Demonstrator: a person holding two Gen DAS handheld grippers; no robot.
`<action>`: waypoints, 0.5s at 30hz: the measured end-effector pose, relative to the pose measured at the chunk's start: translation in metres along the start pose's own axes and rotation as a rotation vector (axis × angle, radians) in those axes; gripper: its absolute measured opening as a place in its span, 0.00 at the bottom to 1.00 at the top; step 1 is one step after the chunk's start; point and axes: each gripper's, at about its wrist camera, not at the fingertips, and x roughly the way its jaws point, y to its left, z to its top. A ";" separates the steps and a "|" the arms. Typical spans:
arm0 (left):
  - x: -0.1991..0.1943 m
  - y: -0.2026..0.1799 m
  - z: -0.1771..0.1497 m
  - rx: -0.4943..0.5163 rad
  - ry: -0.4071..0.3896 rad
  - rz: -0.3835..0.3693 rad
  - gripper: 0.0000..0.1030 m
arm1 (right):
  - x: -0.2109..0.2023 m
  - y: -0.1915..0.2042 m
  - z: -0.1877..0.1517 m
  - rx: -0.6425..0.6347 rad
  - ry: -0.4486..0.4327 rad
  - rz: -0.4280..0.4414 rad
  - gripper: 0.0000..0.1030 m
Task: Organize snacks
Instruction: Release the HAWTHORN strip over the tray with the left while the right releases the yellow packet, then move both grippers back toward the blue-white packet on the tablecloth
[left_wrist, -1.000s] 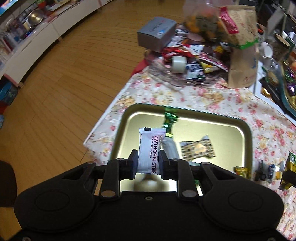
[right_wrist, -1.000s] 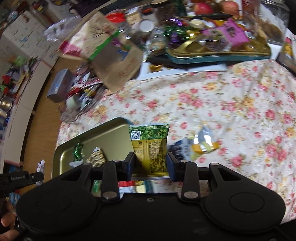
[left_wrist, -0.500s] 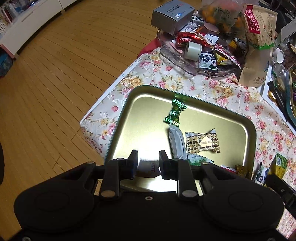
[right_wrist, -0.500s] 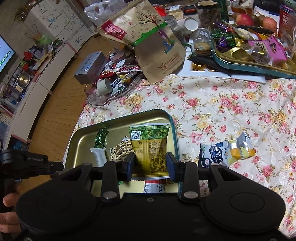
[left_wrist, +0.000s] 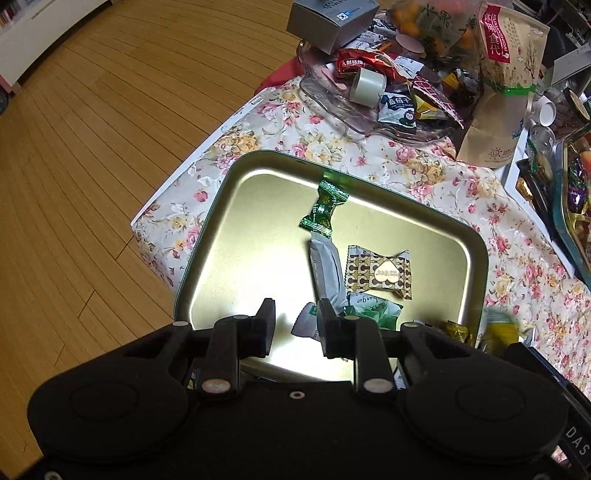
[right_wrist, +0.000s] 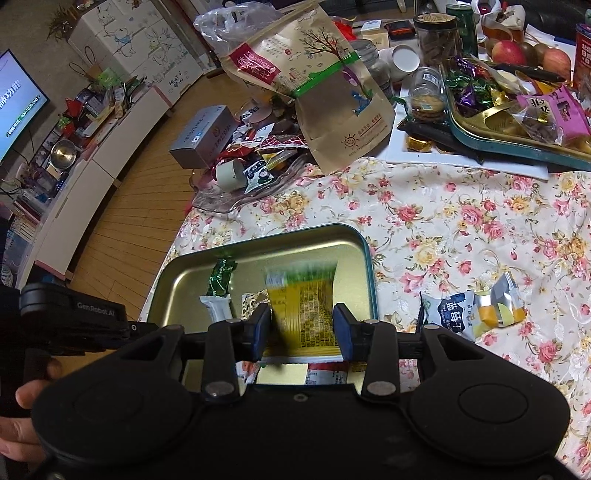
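Left gripper (left_wrist: 295, 323): jaws apart over the near end of the gold tin tray (left_wrist: 236, 177), nothing between the pads. A white packet (left_wrist: 304, 325) lies on the tray floor just below the gap, partly hidden by the right finger.

Right gripper (right_wrist: 301, 326): jaws have just been opening; the yellow-green snack packet (right_wrist: 301, 299) is between them, motion-blurred, a sliver of gap at each pad. It sits upright over the tray's right half.

Tray contents, left wrist view: green twist-wrapped candy (left_wrist: 324, 211) near the far rim, grey-white bar (left_wrist: 325, 273) below it, brown-patterned candy (left_wrist: 380, 273) beside the bar, a green-white packet (left_wrist: 373, 308) near the gripper.

On the floral tablecloth (right_wrist: 461, 221), right of the tray: blue-white packet (right_wrist: 448, 312) touching a silver-yellow wrapper (right_wrist: 498, 306).

Beyond the tray: glass dish (left_wrist: 332, 99) heaped with snacks, grey box (left_wrist: 325, 22), kraft paper pouch (right_wrist: 332, 96).
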 end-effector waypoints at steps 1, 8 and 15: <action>0.000 -0.001 0.000 0.004 0.002 0.000 0.31 | 0.000 -0.001 0.000 0.006 0.001 0.002 0.40; 0.002 -0.006 -0.001 0.023 0.012 0.000 0.31 | 0.003 -0.006 0.001 0.041 0.024 -0.010 0.40; 0.003 -0.015 -0.003 0.053 0.025 -0.004 0.31 | 0.009 -0.010 -0.001 0.057 0.065 -0.066 0.42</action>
